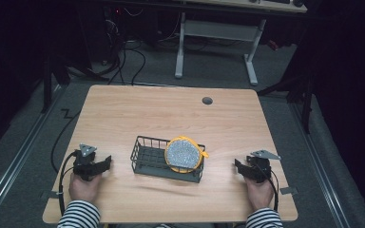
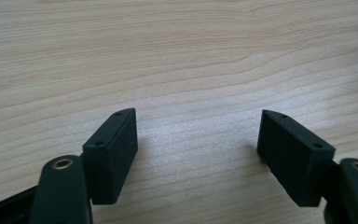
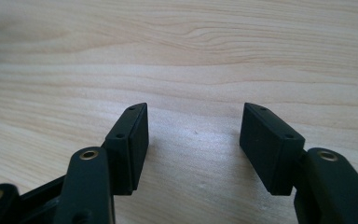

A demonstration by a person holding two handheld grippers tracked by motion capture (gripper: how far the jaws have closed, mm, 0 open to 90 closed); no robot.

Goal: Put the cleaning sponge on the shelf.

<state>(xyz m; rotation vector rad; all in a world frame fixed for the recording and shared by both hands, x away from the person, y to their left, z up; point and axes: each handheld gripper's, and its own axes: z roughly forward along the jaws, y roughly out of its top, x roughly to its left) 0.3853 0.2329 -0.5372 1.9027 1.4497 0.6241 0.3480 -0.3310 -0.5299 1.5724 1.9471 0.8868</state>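
Both the left gripper (image 1: 100, 165) and right gripper (image 1: 240, 167) rest on the desk (image 1: 123, 109) with jaws released, flanking the wire basket (image 1: 145, 159) holding a round scrubber (image 1: 184, 154).

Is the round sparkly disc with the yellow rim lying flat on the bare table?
No, the disc leans on its edge at the right end of the black wire basket, not flat on the table.

Basket (image 1: 145, 159): black wire. Disc (image 1: 184, 155): speckled grey, yellow rim. Table (image 1: 171, 114): light wood grain. Grippers: black. Sleeves (image 1: 78, 216), lower frame corners: black-and-white stripes.
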